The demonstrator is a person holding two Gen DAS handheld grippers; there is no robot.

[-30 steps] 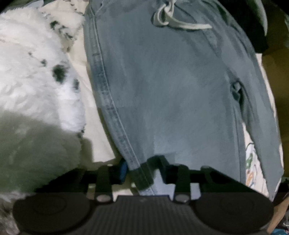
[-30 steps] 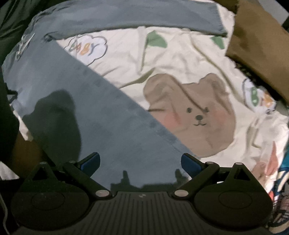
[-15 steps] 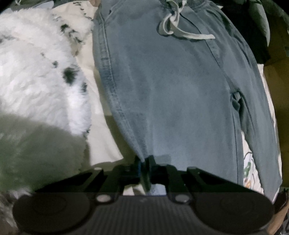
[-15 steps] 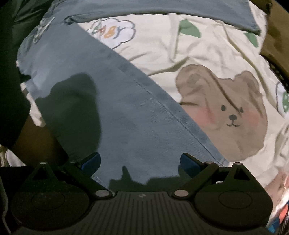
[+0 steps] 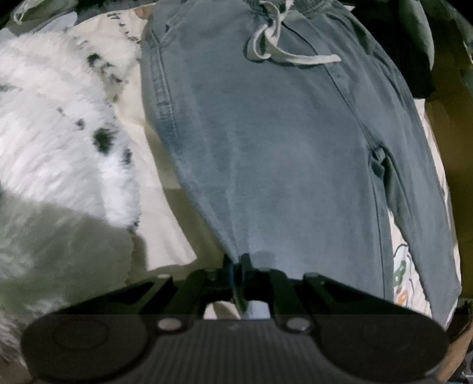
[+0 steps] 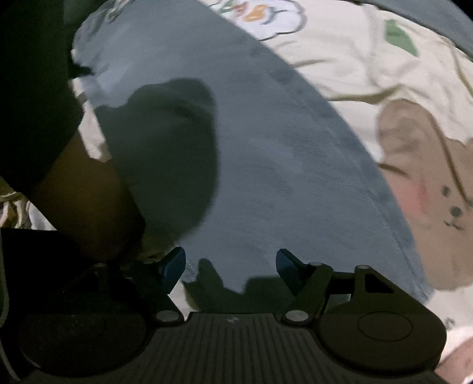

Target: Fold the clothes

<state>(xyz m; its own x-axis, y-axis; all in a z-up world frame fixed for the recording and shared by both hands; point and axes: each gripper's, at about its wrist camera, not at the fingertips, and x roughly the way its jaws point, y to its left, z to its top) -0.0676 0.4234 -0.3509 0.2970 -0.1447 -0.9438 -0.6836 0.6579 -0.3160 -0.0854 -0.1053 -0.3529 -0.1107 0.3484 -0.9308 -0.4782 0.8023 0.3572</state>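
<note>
Blue denim trousers point(image 5: 266, 153) with a white drawstring point(image 5: 278, 47) lie spread on a cream bedsheet, waistband at the far end. My left gripper point(image 5: 236, 268) is shut on the hem edge of one trouser leg. In the right wrist view the same denim trousers point(image 6: 251, 153) fill the middle, and my right gripper point(image 6: 230, 264) stands open over the leg's hem, blue pads point(image 6: 173, 265) on either side of the cloth, nothing pinched.
A white fluffy fabric with black spots point(image 5: 53, 133) lies left of the trousers. The cream sheet carries a brown bear print point(image 6: 422, 183) and a cloud print point(image 6: 266, 14). A dark sleeve and forearm point(image 6: 68, 183) sit at the left of the right view.
My left gripper closed on the trouser hem and pulled nearer the leg. My right gripper moved left over the denim and its fingers narrowed, still open.
</note>
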